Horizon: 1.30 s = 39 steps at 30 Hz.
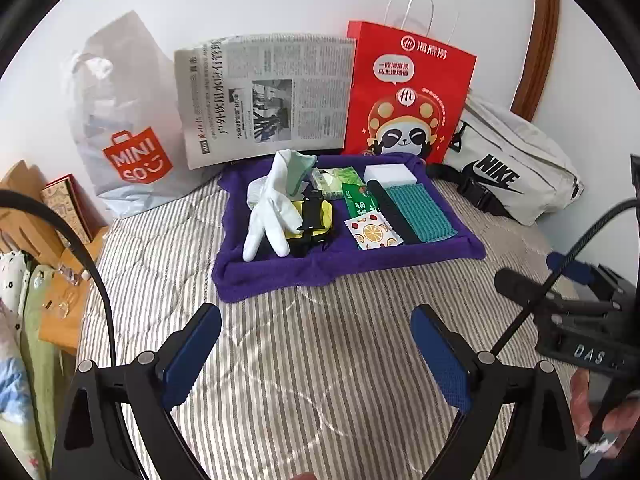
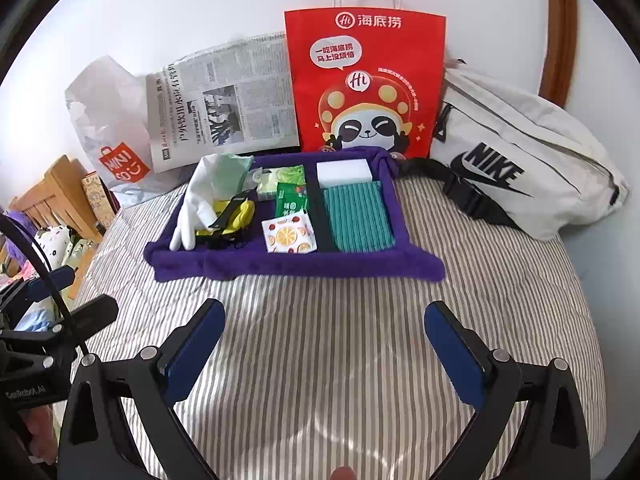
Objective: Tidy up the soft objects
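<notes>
A purple fabric tray [image 1: 280, 276] [image 2: 280, 266] lies on the striped bed. It holds a white glove [image 1: 268, 212] [image 2: 196, 208], a yellow pouch with a black strap [image 1: 316, 220] [image 2: 234, 214], green packets [image 1: 360, 200] [image 2: 292, 198], a fruit-print sachet [image 1: 372, 232] [image 2: 290, 236], a white sponge [image 1: 390, 174] [image 2: 344, 170] and a teal cloth [image 1: 420, 212] [image 2: 356, 216]. My left gripper [image 1: 316, 316] hovers open over the bedding in front of the tray, nothing between its blue pads. My right gripper [image 2: 326, 312] is likewise open and empty, short of the tray's front rim.
Against the wall behind the tray stand a Miniso plastic bag [image 1: 128, 128] [image 2: 116, 148], a newspaper [image 1: 264, 96] [image 2: 224, 104] and a red paper bag [image 1: 404, 92] [image 2: 368, 80]. A white Nike waist bag [image 1: 508, 168] [image 2: 520, 160] lies right. A wooden bedside surface [image 1: 60, 312] sits left.
</notes>
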{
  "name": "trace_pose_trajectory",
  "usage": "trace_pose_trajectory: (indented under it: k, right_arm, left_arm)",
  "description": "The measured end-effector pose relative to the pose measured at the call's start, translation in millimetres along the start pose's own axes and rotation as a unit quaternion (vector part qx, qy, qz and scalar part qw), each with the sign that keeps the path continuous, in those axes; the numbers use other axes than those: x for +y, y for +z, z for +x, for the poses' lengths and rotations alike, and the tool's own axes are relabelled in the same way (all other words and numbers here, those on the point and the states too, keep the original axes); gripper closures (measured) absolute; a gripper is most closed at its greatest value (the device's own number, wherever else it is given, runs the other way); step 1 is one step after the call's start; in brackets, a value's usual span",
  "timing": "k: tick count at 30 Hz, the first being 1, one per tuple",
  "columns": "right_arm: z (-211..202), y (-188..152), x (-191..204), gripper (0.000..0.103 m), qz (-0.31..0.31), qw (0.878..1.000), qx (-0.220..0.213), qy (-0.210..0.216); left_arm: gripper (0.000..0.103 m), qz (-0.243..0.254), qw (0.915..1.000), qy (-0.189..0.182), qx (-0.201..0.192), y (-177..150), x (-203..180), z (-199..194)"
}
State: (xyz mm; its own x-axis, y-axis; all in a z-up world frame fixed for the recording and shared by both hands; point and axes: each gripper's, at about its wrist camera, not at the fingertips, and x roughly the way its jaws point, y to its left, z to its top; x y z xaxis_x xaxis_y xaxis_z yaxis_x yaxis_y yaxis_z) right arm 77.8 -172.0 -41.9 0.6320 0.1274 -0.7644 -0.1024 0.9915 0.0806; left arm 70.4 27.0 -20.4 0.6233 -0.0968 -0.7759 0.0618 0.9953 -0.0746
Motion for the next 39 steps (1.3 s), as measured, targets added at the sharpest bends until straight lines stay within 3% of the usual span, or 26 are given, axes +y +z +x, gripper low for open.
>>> trace_pose_trajectory:
  k: [10, 17, 39]
  right_arm:
    - [-20, -24, -6, 0.001, -0.005, 1.000, -0.001, -0.018]
    - [-29, -28, -3, 0.001, -0.016, 0.999, -0.006, -0.038]
    - [-44, -30, 5, 0.001, -0.023, 0.998, -0.018, -0.047]
  left_arm:
    - [0.007, -0.010, 0.9993, 0.028, -0.023, -19, -5, -27]
    - [0.007, -0.017, 0.9992, 0.026, -0.026, -26, -4, -35]
    - [0.007, -0.023, 0.9985, 0.031, -0.039, -32, -1, -50]
